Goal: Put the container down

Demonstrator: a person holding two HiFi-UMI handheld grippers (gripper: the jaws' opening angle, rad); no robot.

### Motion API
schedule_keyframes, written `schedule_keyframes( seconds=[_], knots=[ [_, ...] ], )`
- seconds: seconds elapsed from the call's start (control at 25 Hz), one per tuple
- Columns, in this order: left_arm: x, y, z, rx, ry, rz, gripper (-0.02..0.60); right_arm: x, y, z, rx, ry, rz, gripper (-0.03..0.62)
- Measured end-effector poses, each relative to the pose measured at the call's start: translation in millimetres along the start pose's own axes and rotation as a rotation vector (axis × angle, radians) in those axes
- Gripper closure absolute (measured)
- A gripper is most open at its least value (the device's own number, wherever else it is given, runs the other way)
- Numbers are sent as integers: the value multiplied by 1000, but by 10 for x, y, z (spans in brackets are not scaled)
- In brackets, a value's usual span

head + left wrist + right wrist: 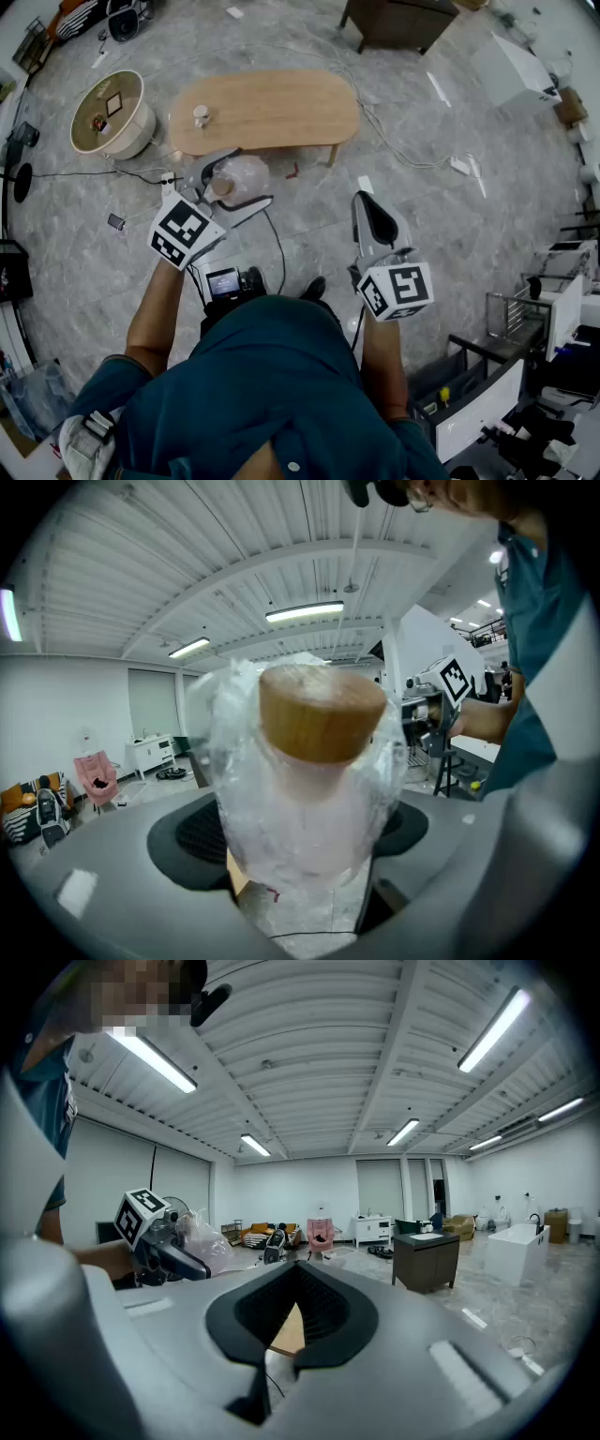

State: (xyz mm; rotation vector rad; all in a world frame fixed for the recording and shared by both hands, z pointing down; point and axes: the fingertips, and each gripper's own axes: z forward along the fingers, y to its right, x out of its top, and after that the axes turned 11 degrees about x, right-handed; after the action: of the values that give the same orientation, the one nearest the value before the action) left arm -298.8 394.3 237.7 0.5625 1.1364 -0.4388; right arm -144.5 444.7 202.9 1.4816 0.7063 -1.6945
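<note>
Left gripper point(235, 180) holds container point(247, 175), apparently plastic-wrapped.

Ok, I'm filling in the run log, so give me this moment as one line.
left gripper: shut on container, held aloft | right gripper: shut, empty | task: container not yet put down

Head view: overhead, steeply down onto counter point(272, 108). Gripper views: close behind own tongs, angled toward ceiling point(375, 1054). Left tongs point(232, 180) shared by head and right gripper views.
</note>
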Motion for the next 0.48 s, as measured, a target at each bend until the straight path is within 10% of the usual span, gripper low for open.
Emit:
schedule_keyframes(
  seconds=[0.48],
  knots=[
    [-56, -49, -25, -39, 13, 7, 189, 20, -100, 37, -36, 2, -8, 586]
  ],
)
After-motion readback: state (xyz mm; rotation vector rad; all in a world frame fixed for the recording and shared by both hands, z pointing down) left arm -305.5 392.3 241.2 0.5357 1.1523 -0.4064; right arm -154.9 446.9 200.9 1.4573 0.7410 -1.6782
